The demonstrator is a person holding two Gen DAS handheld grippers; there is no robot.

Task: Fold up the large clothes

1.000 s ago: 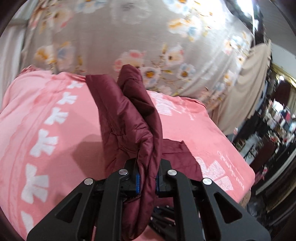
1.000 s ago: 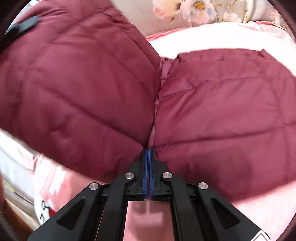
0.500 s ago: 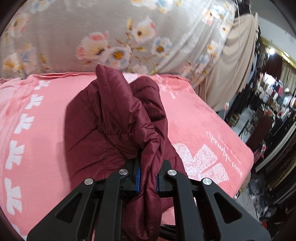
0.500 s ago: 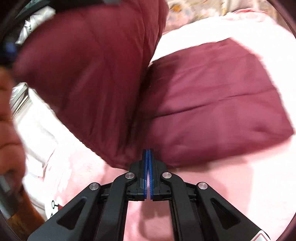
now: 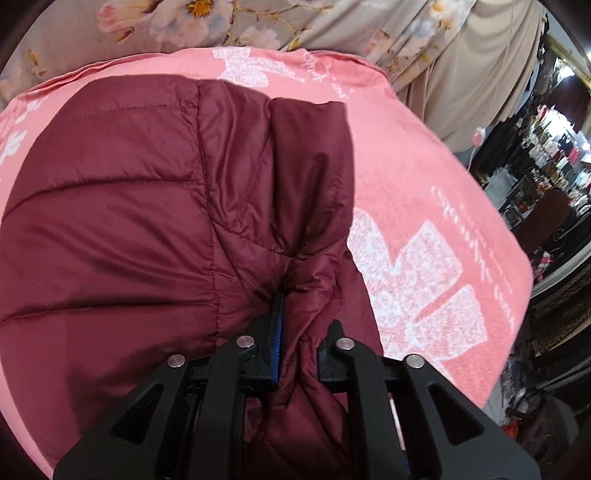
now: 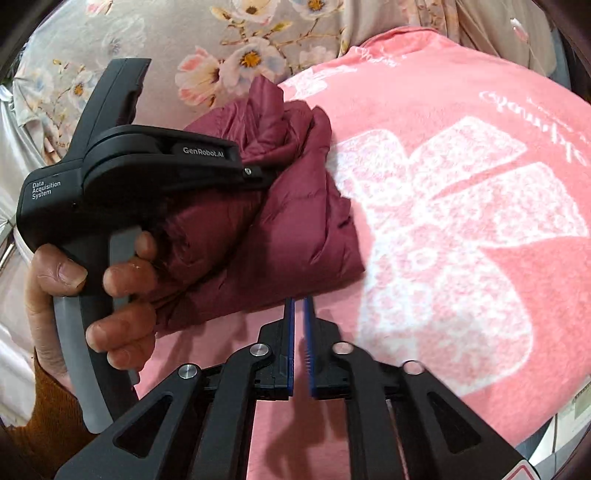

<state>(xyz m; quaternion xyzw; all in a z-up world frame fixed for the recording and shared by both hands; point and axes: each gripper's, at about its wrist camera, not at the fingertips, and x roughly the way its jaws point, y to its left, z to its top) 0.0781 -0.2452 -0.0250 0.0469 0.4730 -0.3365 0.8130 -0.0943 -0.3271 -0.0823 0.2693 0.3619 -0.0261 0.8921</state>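
Note:
A maroon puffer jacket (image 5: 129, 221) lies folded into a thick bundle on a pink blanket (image 5: 424, 184). My left gripper (image 5: 303, 317) has a bunched fold of the jacket between its jaws; the fabric fills the gap while the jaws are opening slightly. In the right wrist view a hand (image 6: 122, 280) holds that gripper's black handle (image 6: 122, 173) above the jacket (image 6: 295, 206). My right gripper (image 6: 299, 306) sits just short of the jacket's near edge. Its jaws are opening, a narrow gap with only the blanket (image 6: 443, 295) showing through.
A grey floral cloth (image 5: 258, 22) hangs behind the blanket, with a beige drape (image 5: 461, 55) to its right. The blanket's right edge drops off toward a dark, cluttered room (image 5: 546, 147). White bow prints cover the bare blanket right of the jacket.
The left gripper swung the raised half of the jacket down and over, so it lies doubled on the blanket. The right gripper's jaws have parted and stand off the jacket's edge.

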